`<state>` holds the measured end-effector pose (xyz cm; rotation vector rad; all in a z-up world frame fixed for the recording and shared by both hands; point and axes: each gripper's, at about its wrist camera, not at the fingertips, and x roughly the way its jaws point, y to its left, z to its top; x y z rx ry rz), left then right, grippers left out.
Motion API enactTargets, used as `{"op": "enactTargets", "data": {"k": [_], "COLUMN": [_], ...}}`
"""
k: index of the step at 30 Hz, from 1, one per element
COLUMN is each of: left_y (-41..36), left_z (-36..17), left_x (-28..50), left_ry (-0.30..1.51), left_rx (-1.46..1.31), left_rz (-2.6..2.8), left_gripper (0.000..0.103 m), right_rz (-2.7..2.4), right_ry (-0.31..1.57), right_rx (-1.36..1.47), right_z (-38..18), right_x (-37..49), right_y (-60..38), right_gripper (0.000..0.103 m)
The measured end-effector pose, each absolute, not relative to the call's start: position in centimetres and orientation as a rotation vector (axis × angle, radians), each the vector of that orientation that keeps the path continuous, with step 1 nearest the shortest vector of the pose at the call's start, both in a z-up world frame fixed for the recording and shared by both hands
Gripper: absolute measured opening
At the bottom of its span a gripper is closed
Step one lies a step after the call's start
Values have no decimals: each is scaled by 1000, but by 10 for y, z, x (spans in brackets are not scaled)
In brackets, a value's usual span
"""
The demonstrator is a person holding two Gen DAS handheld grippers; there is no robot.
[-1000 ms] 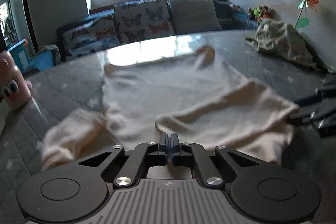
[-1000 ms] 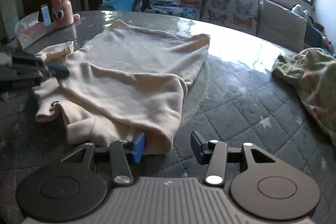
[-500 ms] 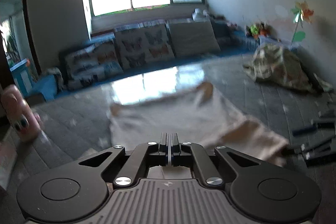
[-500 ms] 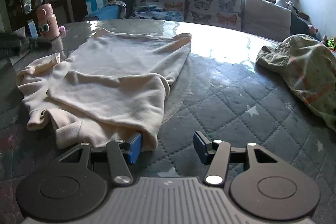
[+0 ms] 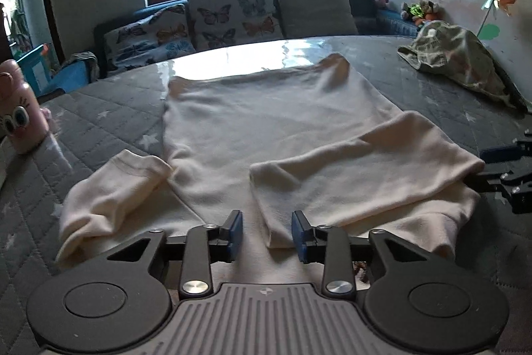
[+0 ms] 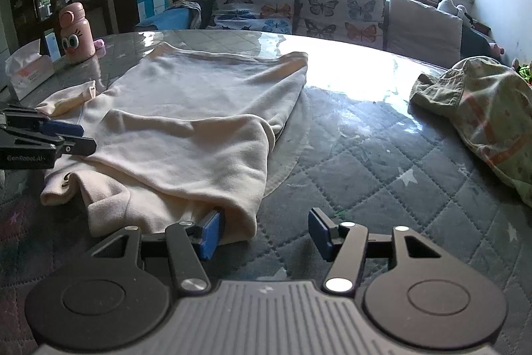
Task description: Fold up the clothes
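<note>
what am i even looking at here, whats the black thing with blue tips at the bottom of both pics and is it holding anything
These are handheld grippers, one in each of a person's hands, each with a fisheye camera looking forward along its two fingers. One picture comes from the left gripper, the other from the right gripper; each also appears at the edge of the other's view. Both stand open and hold nothing. On the quilted grey table lies a cream sweatshirt, one sleeve already folded across its body, the other sleeve lying out to the side. Also there: a crumpled green garment, a pink bottle and a tissue box.
</note>
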<state>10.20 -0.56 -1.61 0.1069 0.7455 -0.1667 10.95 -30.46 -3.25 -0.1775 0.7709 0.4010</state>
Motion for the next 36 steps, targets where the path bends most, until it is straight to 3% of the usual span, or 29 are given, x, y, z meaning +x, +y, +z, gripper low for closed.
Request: {"op": "enactTargets", "data": {"k": [2, 14, 25, 28, 33, 36], "left_y": [-9, -1, 6, 6, 9, 12], "left_z": [-13, 57, 0, -2, -2, -1], "left_x": [102, 94, 93, 92, 90, 90], "left_ry": [736, 532, 712, 712, 710, 709], "left_rx": [113, 106, 167, 167, 161, 155], "left_rz": [-165, -159, -154, -155, -144, -137], "left_gripper": [3, 2, 3, 4, 7, 7], "right_rz": [398, 314, 379, 414, 477, 518], "right_ry": [769, 727, 744, 745, 745, 747], "right_rx": [-177, -263, -231, -202, -149, -128], "right_z": [-32, -30, -17, -8, 4, 2], "right_x": [110, 105, 104, 106, 115, 129], "right_y": [-304, -304, -309, -310, -306, -290], "right_gripper": [57, 61, 61, 52, 26, 22]}}
